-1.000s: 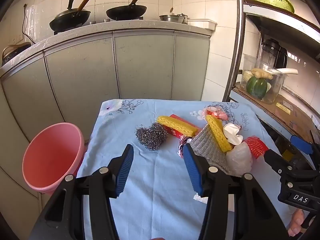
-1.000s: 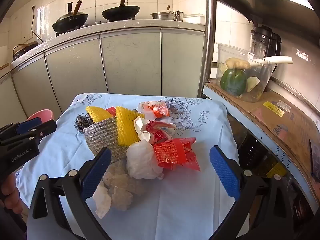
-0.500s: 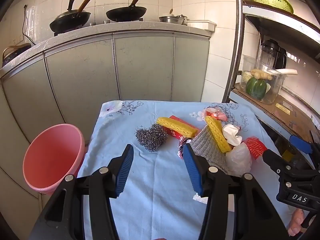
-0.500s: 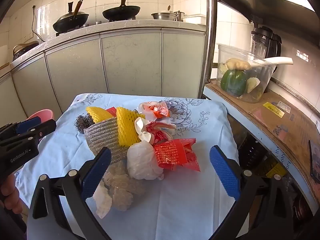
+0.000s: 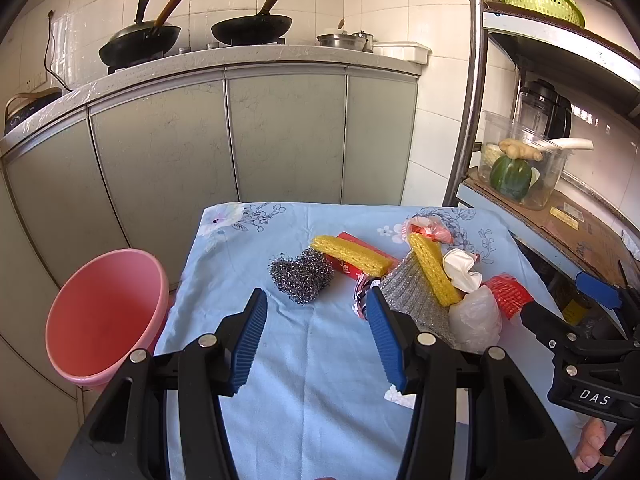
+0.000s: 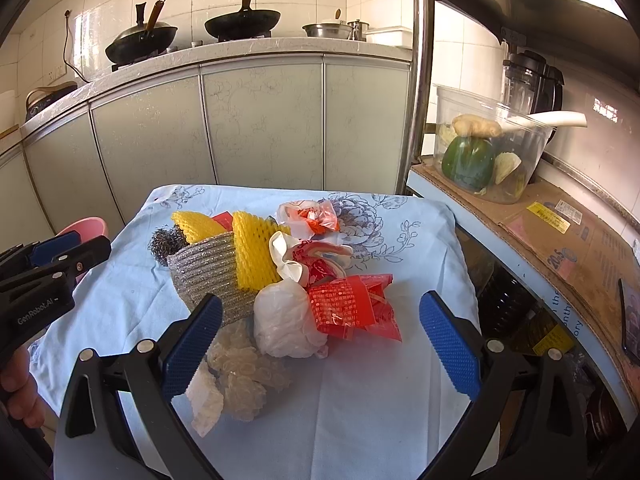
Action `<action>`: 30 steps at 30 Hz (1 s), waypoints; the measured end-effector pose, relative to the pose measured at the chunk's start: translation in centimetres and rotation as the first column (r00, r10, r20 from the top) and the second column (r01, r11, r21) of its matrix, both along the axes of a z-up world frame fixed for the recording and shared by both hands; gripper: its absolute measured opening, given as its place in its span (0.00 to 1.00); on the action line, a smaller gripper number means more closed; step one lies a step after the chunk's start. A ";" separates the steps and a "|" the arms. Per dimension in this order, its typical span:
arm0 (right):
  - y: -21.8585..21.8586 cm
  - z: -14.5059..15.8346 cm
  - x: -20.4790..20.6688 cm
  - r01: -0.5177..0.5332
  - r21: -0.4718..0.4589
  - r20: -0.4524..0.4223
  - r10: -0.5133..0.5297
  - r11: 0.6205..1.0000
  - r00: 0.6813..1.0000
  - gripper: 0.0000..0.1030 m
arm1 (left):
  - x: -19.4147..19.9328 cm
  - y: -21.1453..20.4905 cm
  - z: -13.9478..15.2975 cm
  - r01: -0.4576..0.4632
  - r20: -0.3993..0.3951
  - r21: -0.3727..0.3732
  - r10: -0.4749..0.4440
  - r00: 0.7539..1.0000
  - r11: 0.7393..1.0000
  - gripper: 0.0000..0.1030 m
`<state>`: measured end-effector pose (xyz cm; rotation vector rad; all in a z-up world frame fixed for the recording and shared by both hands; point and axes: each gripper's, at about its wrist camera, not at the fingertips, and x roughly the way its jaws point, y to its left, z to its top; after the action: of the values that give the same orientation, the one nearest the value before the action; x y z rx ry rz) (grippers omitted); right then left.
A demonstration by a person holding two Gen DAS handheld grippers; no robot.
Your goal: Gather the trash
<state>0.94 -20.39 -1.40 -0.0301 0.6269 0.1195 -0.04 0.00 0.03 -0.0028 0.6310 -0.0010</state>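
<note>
Pink bucket seen L of table, on floor. L gripper held wide, empty, above cloth, steel scrubber just ahead. Trash pile heaped mid-table. R gripper spread wide, empty, white bag between the 2 pads.

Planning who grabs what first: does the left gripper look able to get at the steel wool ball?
Probably yes. The left gripper is open, and the steel wool ball sits apart from the pile with only bare tablecloth between.

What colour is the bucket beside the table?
Pink; the bucket shows best in the left wrist view.
</note>
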 end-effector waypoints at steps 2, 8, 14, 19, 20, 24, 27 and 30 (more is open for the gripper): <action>0.0 0.0 0.0 0.000 0.000 0.000 0.000 1.000 1.000 0.96 | 0.0 0.0 0.0 0.000 0.000 0.000 0.000 1.000 1.000 0.50; 0.1 -0.1 0.0 0.000 0.000 -0.001 0.000 1.000 1.000 0.96 | 0.0 0.0 0.0 0.001 0.000 -0.001 -0.001 1.000 1.000 0.50; 0.0 -0.2 0.0 0.000 0.000 -0.002 0.000 1.000 1.000 0.96 | 0.0 0.0 0.0 0.001 0.001 -0.001 -0.001 1.000 1.000 0.50; 0.2 -0.3 0.0 0.000 0.000 -0.003 0.000 1.000 1.000 0.96 | 0.0 0.0 0.0 0.000 0.002 -0.001 0.000 1.000 1.000 0.50; 0.3 -0.3 0.0 -0.001 0.000 -0.003 0.001 1.000 1.000 0.96 | 0.0 0.0 0.0 0.001 0.002 -0.002 -0.001 1.000 1.000 0.50; 0.3 -0.3 0.0 0.000 0.000 -0.004 0.000 1.000 1.000 0.96 | 0.0 0.0 0.0 0.000 0.002 -0.002 0.000 1.000 1.000 0.50; 0.2 -0.3 0.0 0.000 0.000 -0.004 0.000 1.000 1.000 0.96 | 0.0 0.0 0.0 0.000 0.002 -0.002 0.000 1.000 1.000 0.50; 0.3 -0.3 0.0 0.000 0.000 -0.004 0.000 1.000 1.000 0.96 | 0.0 0.0 0.0 0.000 0.003 -0.001 0.000 1.000 1.000 0.50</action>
<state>0.92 -20.08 -1.74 -0.0299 0.6311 0.1194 -0.04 -0.01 0.03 -0.0038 0.6281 -0.0016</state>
